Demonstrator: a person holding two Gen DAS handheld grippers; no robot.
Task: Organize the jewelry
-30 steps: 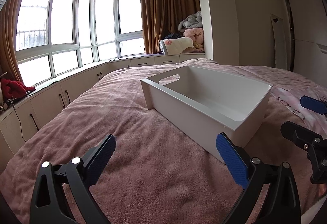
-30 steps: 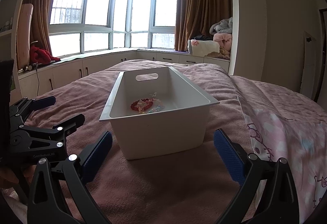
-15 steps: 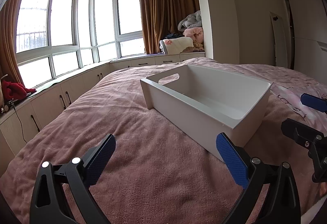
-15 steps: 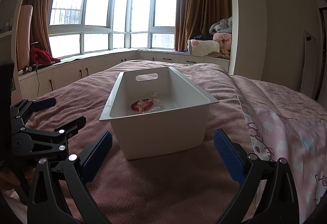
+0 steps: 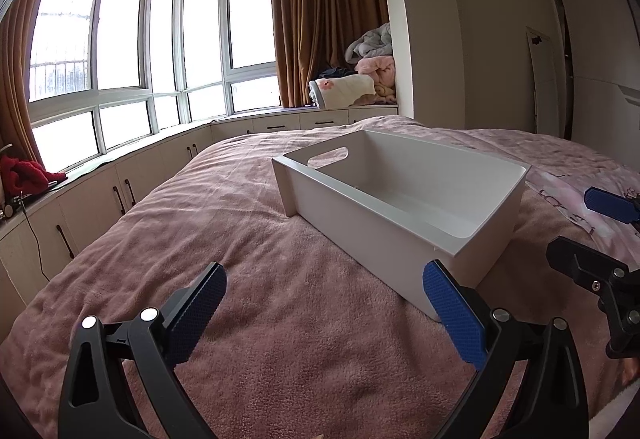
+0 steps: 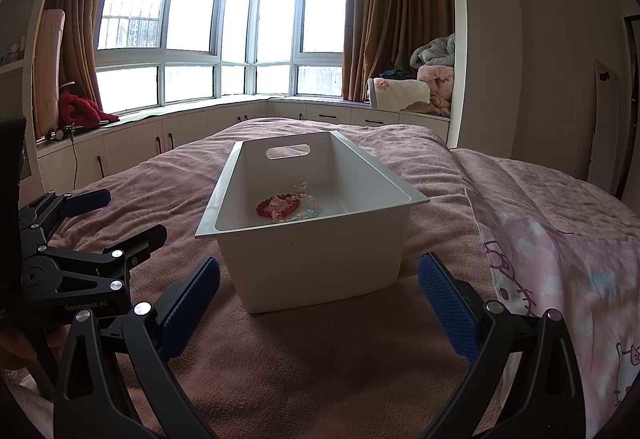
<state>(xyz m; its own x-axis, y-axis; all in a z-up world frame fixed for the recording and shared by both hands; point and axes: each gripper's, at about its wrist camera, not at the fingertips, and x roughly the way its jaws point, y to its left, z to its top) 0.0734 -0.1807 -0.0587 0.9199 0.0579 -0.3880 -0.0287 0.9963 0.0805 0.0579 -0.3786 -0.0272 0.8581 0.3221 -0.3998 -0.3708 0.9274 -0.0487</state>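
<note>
On the pink plush bedspread (image 6: 320, 359) a white plastic bin (image 6: 316, 263) is sitting, with its cut-out handle at the far, twelve o'clock end. Inside it, on the floor near the middle, a red bead bracelet (image 6: 278, 207) is lying against some pale pink and blue beaded pieces (image 6: 306, 213). The right gripper (image 6: 318, 299) is hovering at the bin's near end, at six o'clock from it, jaws spread wide and holding nothing. The left gripper (image 5: 324, 319) is hanging over bare bedspread, its jaws likewise spread and empty, with the bin at about one o'clock from it. At three o'clock from the bin a cartoon-print pink sheet (image 6: 568, 279) is lying on the bed. Folded blankets (image 6: 416, 91) are piling on the window ledge at one o'clock.
</note>
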